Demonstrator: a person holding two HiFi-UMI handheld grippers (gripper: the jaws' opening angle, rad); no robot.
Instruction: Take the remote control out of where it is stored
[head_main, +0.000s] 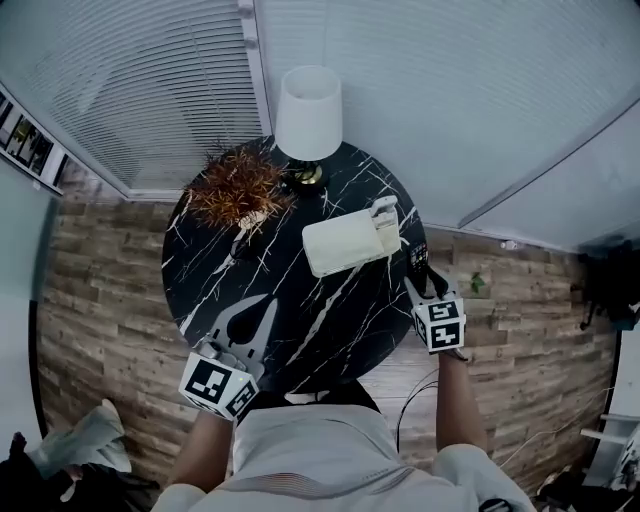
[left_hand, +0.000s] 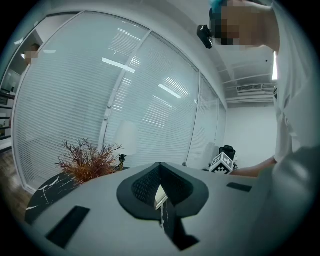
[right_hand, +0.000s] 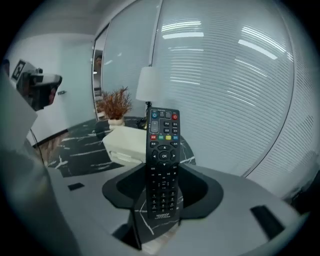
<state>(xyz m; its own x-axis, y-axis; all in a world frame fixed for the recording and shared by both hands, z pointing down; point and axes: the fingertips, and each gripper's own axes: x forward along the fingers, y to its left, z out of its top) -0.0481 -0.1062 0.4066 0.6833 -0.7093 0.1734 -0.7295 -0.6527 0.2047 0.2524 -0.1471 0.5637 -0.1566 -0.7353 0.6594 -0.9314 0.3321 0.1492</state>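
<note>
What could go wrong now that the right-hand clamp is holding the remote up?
1. The right gripper grips only the lower half of the remote. The long free end could tilt or slip out.
2. It is held at the edge of the table, so a drop would likely land on the wood floor.

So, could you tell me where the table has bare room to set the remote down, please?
The front half of the table is bare, between the box and the near edge, right of the left gripper. The left strip in front of the plant is free too. The back is crowded: plant, lamp, box.
</note>
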